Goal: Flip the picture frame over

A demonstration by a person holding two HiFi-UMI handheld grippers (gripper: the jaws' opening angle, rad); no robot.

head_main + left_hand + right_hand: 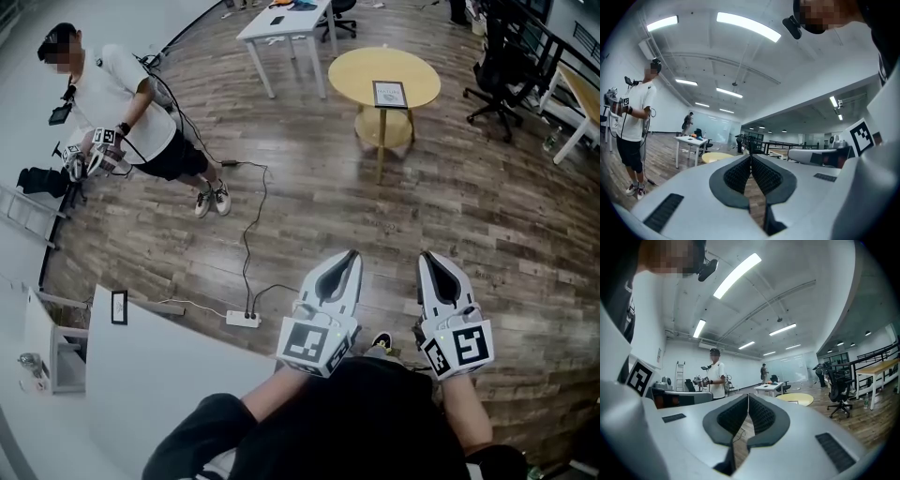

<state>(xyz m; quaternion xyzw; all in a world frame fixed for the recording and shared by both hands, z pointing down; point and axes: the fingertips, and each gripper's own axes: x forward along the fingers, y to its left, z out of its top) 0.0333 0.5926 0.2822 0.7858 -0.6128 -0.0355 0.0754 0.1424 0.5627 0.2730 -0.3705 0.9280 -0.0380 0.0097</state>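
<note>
Far picture frame [390,94] is too small for detail.

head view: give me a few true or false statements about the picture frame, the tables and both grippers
1. The dark-rimmed picture frame lies on the round yellow table. True.
2. The left gripper is clamped on the frame. False: its jaws are together on nothing, far from that table.
3. The right gripper is shut and empty. True.
4. The white power strip sits on the yellow table. False: it lies on the wood-plank floor.
</note>
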